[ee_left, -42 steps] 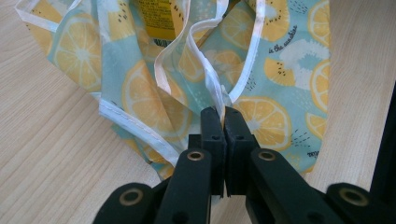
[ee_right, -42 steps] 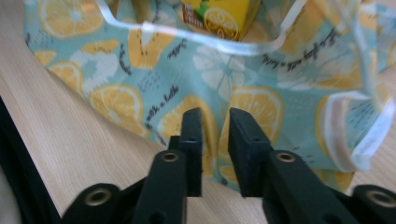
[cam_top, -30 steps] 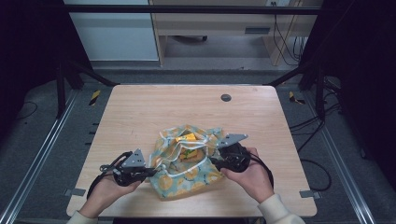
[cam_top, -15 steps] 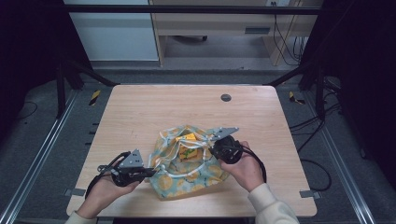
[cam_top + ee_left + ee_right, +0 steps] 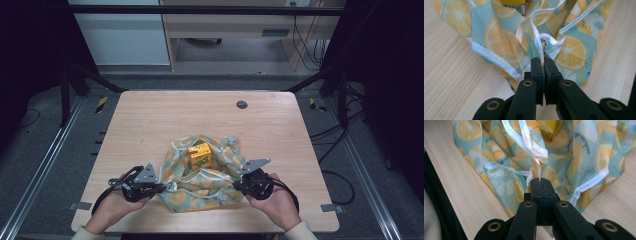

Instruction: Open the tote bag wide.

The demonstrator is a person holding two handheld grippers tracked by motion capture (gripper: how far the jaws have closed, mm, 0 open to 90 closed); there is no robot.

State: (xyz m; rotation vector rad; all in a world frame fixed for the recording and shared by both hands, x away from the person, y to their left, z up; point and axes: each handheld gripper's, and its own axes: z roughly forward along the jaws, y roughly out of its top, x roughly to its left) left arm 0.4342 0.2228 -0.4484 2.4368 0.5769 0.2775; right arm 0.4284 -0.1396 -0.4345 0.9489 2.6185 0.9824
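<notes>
Wooden table (image 5: 150, 125) carries one lemon-print cloth bag (image 5: 205, 187) near its front edge, with one yellow box (image 5: 200, 156) sitting in the bag's open mouth. Two grippers flank it: the left gripper (image 5: 162, 187) is clamped on the bag's left edge, the right gripper (image 5: 236, 184) on its right. Each gripper view brings out what the high view cannot: jaws pressed together on a white drawstring (image 5: 541, 47), and the box's barcode.

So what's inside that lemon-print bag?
A yellow box sits in the lemon-print bag, its top showing through the open mouth. Its lower part, and anything beneath it, is hidden by the fabric.
</notes>
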